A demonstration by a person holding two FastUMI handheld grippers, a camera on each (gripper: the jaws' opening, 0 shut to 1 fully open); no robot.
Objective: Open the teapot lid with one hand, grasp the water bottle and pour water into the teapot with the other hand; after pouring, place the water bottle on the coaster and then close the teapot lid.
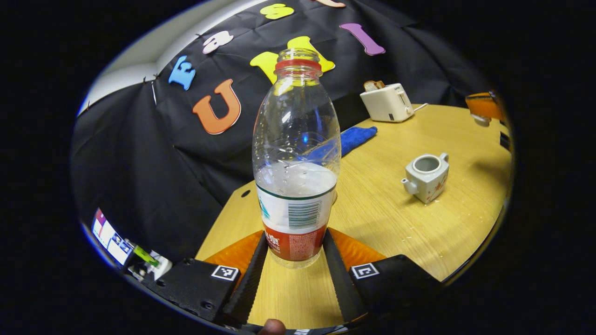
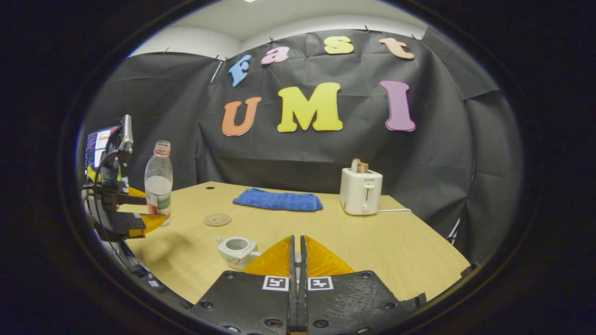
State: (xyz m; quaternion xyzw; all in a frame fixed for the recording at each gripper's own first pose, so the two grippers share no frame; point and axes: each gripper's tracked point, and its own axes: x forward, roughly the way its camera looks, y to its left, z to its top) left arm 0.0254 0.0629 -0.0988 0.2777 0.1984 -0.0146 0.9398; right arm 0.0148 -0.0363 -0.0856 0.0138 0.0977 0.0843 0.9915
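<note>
**Gripping the bottle low while the teapot stands open**

Holding its two fingers against the lower label of the water bottle [image 1: 296,153], the left claw [image 1: 294,253] is clamped on it from both sides. The bottle is upright, uncapped, with water filling roughly its lower part, and in the left gripper view its base seems just above or at the wooden surface [image 1: 396,223]; contact cannot be told. A fingertip [image 1: 272,327] of the person shows at the bottom edge of that view.

The right claw [image 2: 296,260] points level toward the back wall, its fingers drawn together with only a thin slit between them. A small pale bit shows in that slit, but whether it is the lid cannot be told.

The left gripper view shows the teapot [image 1: 426,177] from above and to the side: its mouth is open, no lid on it, spout toward the bottle, well apart from it. A blue cloth [image 1: 356,137] and a white toaster [image 1: 387,103] lie beyond.

The right gripper view adds the round coaster [image 2: 217,219], lying flat on the surface between the bottle and the teapot, and shows the left claw from the side, at the table's left edge, held level around the bottle's lower part.
</note>
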